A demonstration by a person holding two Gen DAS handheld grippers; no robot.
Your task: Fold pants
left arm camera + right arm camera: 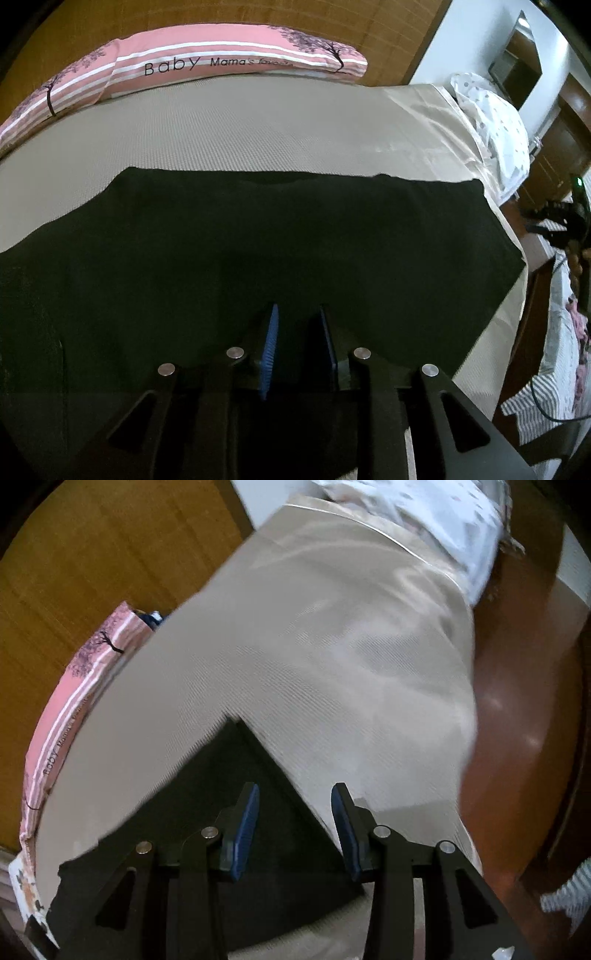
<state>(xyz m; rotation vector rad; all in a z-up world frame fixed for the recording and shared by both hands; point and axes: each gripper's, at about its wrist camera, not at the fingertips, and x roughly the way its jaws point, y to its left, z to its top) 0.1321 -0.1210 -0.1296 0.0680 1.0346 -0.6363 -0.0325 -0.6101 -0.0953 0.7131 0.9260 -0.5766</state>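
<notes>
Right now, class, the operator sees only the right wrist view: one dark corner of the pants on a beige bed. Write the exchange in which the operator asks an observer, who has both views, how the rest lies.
Observer: The left wrist view shows the pants spread flat and wide across the bed, and their far edge runs nearly straight.
Operator: My right gripper is open over that corner. Where is the other one?
Observer: The left gripper is over the middle of the pants, with dark cloth on both sides of it.
Operator: Is there room beyond the pants?
Observer: Yes, bare beige sheet runs up to a long pink pillow at the far side.
</notes>
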